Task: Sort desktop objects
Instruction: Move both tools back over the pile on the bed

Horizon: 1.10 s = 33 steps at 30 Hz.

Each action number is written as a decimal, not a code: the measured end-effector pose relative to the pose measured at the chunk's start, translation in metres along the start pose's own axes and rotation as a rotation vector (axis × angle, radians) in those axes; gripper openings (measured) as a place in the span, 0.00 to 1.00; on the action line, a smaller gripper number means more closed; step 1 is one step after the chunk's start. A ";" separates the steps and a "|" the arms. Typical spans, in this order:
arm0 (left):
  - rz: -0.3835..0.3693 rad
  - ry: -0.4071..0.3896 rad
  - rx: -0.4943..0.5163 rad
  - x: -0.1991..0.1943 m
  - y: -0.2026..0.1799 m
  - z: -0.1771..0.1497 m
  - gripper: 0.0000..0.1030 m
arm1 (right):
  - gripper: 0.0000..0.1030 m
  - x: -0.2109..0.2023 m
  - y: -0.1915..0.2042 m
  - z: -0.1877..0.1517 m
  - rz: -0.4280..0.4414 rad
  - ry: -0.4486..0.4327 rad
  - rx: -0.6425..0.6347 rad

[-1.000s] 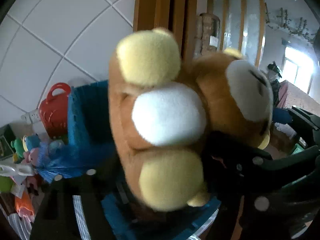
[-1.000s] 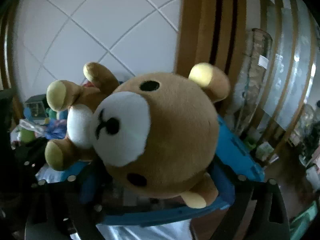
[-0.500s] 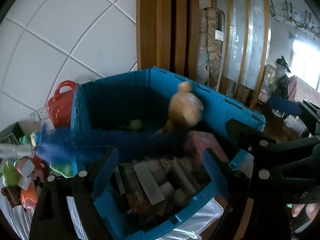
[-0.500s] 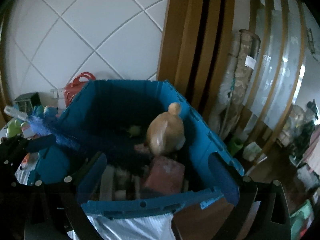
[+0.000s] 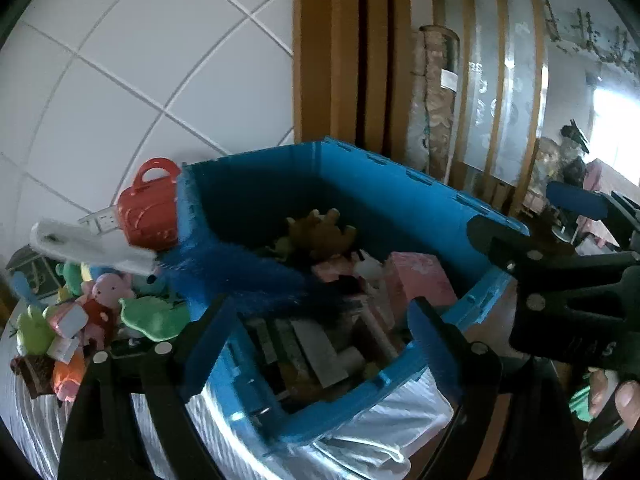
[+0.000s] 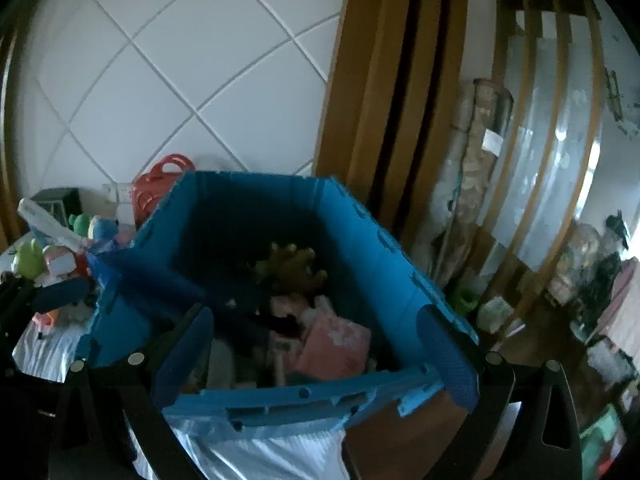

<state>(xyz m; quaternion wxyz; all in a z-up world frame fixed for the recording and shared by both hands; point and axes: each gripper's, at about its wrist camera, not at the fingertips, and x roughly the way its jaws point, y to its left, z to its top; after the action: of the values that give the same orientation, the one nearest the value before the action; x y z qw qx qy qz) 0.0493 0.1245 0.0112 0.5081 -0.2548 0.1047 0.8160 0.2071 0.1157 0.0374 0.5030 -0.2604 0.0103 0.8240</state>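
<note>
A brown teddy bear lies inside the blue crate, at the back, on top of a pink box and several other items. It also shows in the right wrist view, inside the crate. My left gripper is open and empty, just in front of the crate's near rim. My right gripper is open and empty, over the crate's near rim. The right gripper also shows at the right of the left wrist view.
A blue feather duster with a white handle lies across the crate's left corner. A red toy case stands behind the crate. Several small plush toys are piled at the left on the white-clothed table. A wooden door frame rises behind.
Both grippers held the bear one second ago, then opened. The bear dropped into the crate and now lies still at its back. Both grippers have drawn back slightly.
</note>
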 end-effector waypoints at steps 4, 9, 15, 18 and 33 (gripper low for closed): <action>0.031 -0.031 -0.016 -0.017 0.014 -0.007 0.86 | 1.00 -0.010 0.010 -0.003 0.006 -0.025 -0.006; 0.075 -0.077 -0.035 -0.038 0.032 -0.016 0.95 | 1.00 -0.025 0.025 -0.009 0.039 -0.071 0.023; 0.132 -0.098 -0.069 -0.055 0.061 -0.031 0.95 | 1.00 -0.042 0.041 -0.010 0.052 -0.131 0.057; 0.161 -0.103 -0.099 -0.063 0.082 -0.041 0.95 | 1.00 -0.047 0.052 -0.009 0.070 -0.147 0.070; 0.367 -0.059 -0.268 -0.123 0.283 -0.132 0.95 | 1.00 -0.043 0.239 -0.004 0.286 -0.124 0.023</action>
<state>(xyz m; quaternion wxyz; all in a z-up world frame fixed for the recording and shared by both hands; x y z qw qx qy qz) -0.1159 -0.1576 -0.0614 0.3157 -0.2728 0.0251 0.9085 0.0244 -0.0386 -0.0056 0.3830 -0.1993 0.0255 0.9016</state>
